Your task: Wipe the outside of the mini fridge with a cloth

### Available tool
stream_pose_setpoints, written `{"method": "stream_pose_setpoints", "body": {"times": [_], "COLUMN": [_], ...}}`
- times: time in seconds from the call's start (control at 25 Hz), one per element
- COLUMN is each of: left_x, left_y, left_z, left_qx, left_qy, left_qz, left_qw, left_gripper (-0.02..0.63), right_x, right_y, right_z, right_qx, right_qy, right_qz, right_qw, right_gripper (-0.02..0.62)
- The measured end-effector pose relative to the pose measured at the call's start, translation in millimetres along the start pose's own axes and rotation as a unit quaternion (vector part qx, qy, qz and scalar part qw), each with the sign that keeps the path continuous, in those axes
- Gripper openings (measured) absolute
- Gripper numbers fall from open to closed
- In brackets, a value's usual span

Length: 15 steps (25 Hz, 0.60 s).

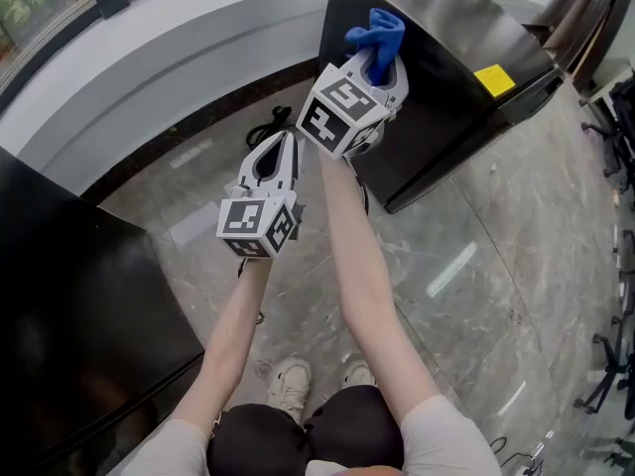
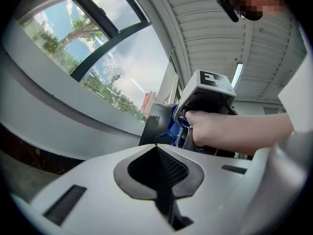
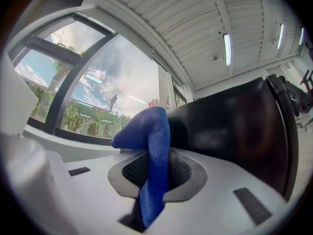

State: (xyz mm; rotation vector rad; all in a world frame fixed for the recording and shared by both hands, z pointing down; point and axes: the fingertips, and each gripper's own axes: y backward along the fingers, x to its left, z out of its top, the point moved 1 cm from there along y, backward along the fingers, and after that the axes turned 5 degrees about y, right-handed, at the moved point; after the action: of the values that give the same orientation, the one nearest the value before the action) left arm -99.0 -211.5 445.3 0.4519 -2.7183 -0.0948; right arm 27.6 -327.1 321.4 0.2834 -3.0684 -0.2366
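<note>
Blue cloth (image 3: 152,146) pinched in right gripper (image 3: 151,180), close to black mini fridge (image 1: 446,97); left gripper (image 2: 156,148) pressed together, empty.

Bright daylight floods through the windows (image 2: 98,58). Glare streaks the polished floor (image 1: 451,266), and the black mini fridge (image 1: 446,77) shows a soft sheen. Both gripper views bend and darken at their edges.
</note>
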Motion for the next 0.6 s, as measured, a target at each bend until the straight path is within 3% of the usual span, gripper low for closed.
{"method": "stream_pose_setpoints", "body": {"times": [0.12,0.4,0.6], "left_x": [-19,-50,-77], "left_y": [4,7,2], "left_z": [-5,-9,-17], "left_qx": [0.011,0.014,0.02], "left_qy": [-0.011,-0.007,-0.015], "left_qz": [-0.014,-0.024,-0.045], "left_qw": [0.9998,0.9996,0.9987], "left_gripper": [0.005,0.005,0.005], "right_x": [-22,-69,-89], "right_y": [16,48,61], "right_z": [0,13,17], "right_qx": [-0.008,-0.001,-0.006], "right_qy": [0.013,-0.036,-0.021], "right_qz": [-0.002,-0.005,-0.002], "right_qw": [1.0,0.999,1.0], "right_gripper": [0.08,0.08,0.08]}}
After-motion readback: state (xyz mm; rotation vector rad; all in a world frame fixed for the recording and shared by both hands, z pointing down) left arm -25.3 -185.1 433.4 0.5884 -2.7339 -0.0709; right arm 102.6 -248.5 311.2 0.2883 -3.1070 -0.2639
